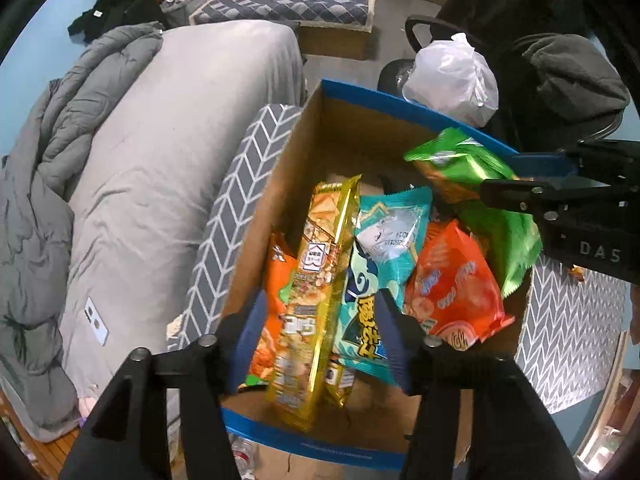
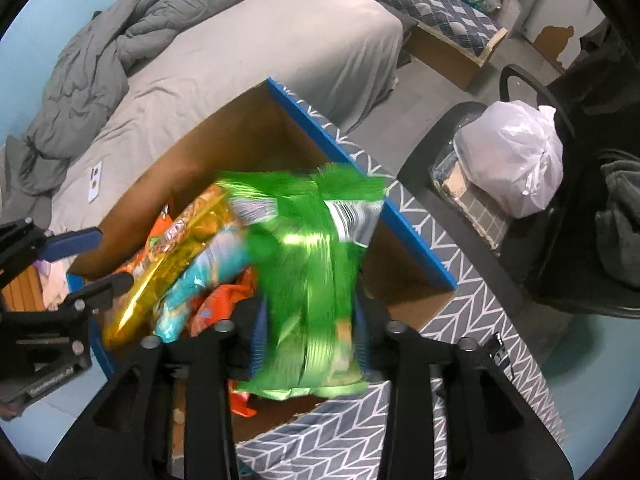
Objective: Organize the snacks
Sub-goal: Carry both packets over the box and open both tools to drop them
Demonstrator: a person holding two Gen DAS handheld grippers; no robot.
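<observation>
Right gripper (image 2: 308, 320) pinching green snack bag (image 2: 308, 248) over cardboard box (image 2: 224, 128); left gripper (image 1: 320, 332) spread wide above yellow packet (image 1: 316, 280).

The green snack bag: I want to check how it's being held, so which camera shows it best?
The left wrist view: the green snack bag is sharp there, pinched by the right gripper over the cardboard box. In the right wrist view the bag fills the frame between the fingers but is motion-blurred.

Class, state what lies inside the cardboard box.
Inside the cardboard box: a gold packet, a teal packet, two orange packets. A green packet hangs over it. Anything beneath them is hidden.
</observation>
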